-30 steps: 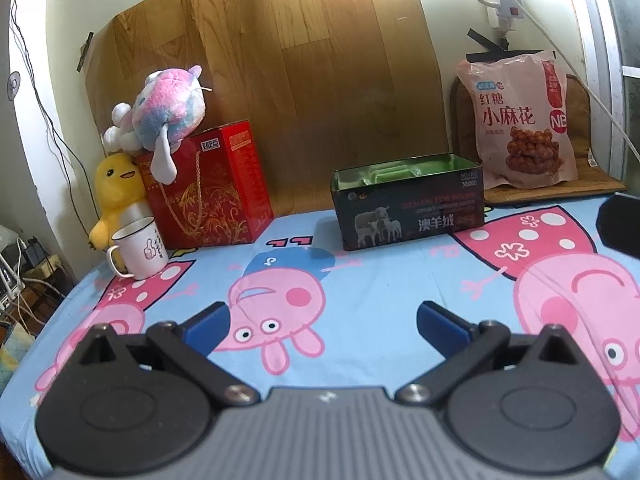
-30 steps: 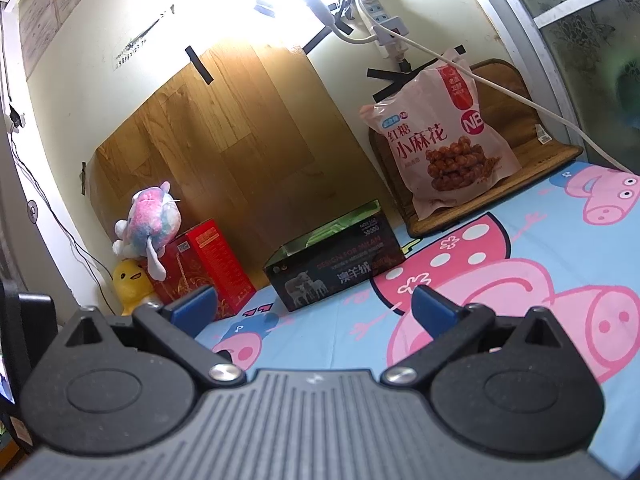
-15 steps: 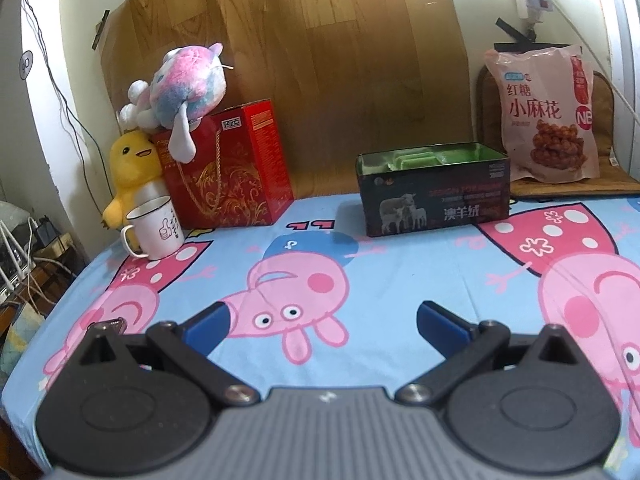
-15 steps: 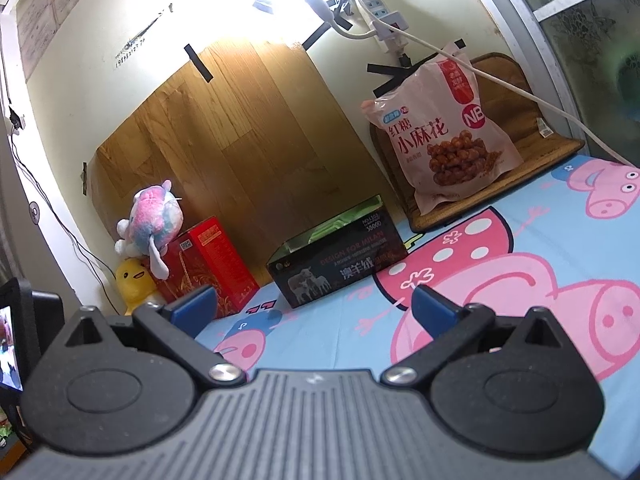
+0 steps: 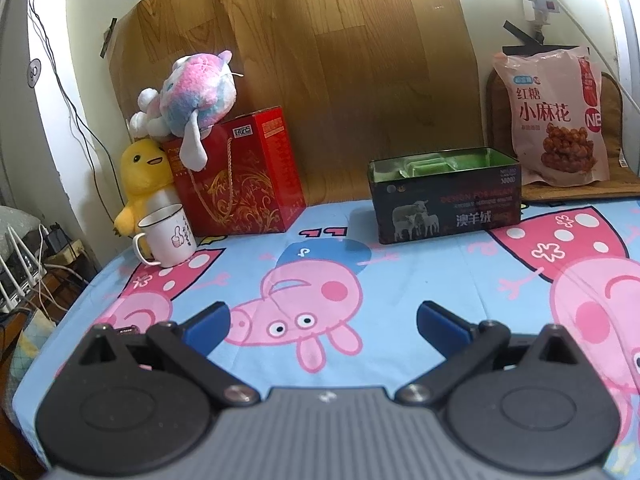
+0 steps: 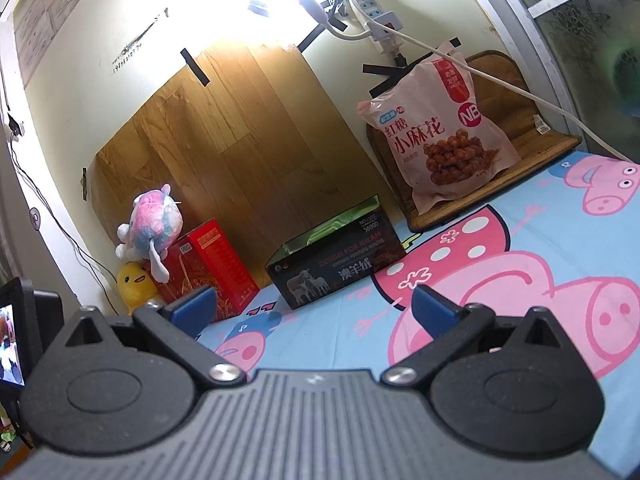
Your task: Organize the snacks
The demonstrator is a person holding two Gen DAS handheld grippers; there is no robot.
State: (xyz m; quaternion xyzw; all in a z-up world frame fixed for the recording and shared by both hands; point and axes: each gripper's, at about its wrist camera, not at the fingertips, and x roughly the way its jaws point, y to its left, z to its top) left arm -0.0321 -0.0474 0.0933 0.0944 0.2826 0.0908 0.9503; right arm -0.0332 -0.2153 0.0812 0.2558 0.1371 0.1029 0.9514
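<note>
At the back right: snack bag is leaning upright on a woven mat, beside the open box.
Right gripper: standing apart, empty, seemingly nearer; bag lying ahead, rightward.
Left gripper: gaping, empty.
Writing: bag reading 红糖小麻花; box 澳羊绒.

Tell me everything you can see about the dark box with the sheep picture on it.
The dark box is rectangular and open-topped, with a green lining and what look like green packets inside. Its front shows sheep and pale lettering. It sits flat on the cartoon-print cloth near the wood-look back panel, left of the snack bag; neither hand-held gripper touches it.
</note>
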